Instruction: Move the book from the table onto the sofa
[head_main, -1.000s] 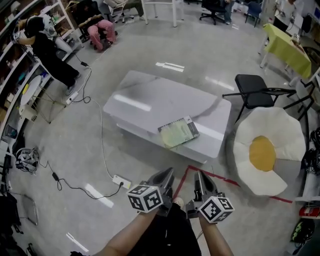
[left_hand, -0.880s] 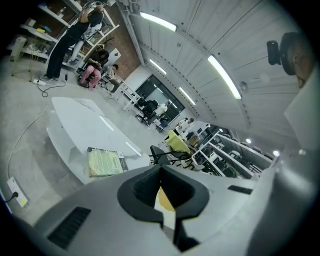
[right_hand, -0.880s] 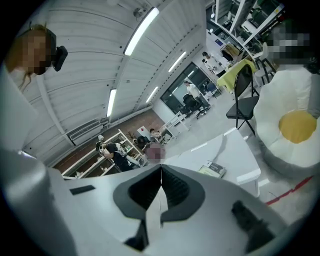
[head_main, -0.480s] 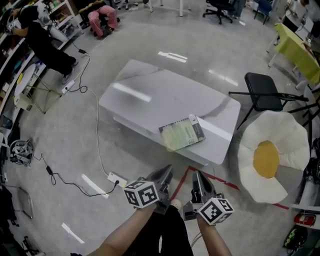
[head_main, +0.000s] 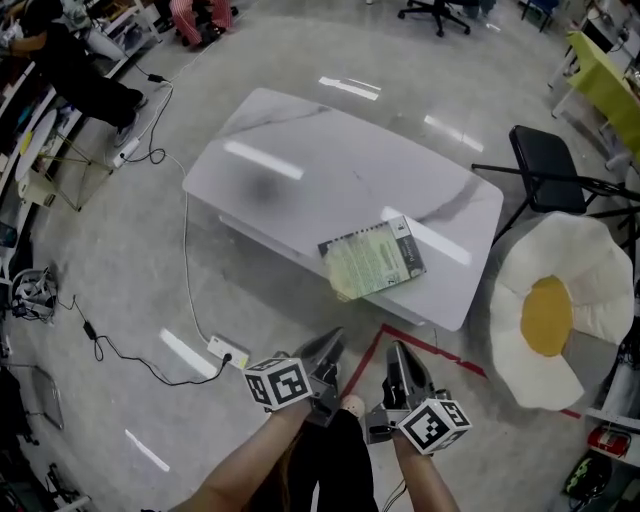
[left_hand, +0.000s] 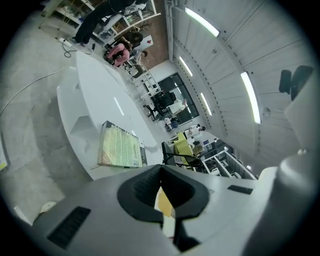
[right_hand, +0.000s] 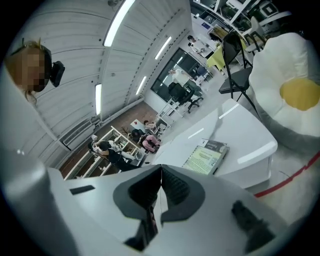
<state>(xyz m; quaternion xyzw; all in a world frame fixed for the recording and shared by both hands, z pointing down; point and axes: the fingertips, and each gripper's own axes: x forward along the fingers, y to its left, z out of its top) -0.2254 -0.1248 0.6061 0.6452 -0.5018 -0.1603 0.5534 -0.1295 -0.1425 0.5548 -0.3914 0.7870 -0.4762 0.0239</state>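
So the flat rectangular book with the pale green cover (head_main: 372, 258) is lying on the glossy white marble-look low counter (head_main: 300, 180), right up at the near edge toward its right end, with one corner poking a bit over the edge. Nothing is touching it. The left hand-held gripper (head_main: 328, 352) and the right hand-held gripper (head_main: 402, 365) hang side by side over the grey floor, on the near side of the counter and well apart from the book. Both gripper views show the same thing - jaws pressed together with nothing pinched in them, and the book sitting out ahead on the counter. The big white fried-egg-shaped sofa with the yellow yolk centre (head_main: 548, 318) sits on the floor just off the counter's right end, with a black folding chair (head_main: 545, 160) behind it. A strip of red floor tape (head_main: 455, 360) runs between the grippers and the counter, and a white power strip (head_main: 228, 352) lies on the floor off to the left.
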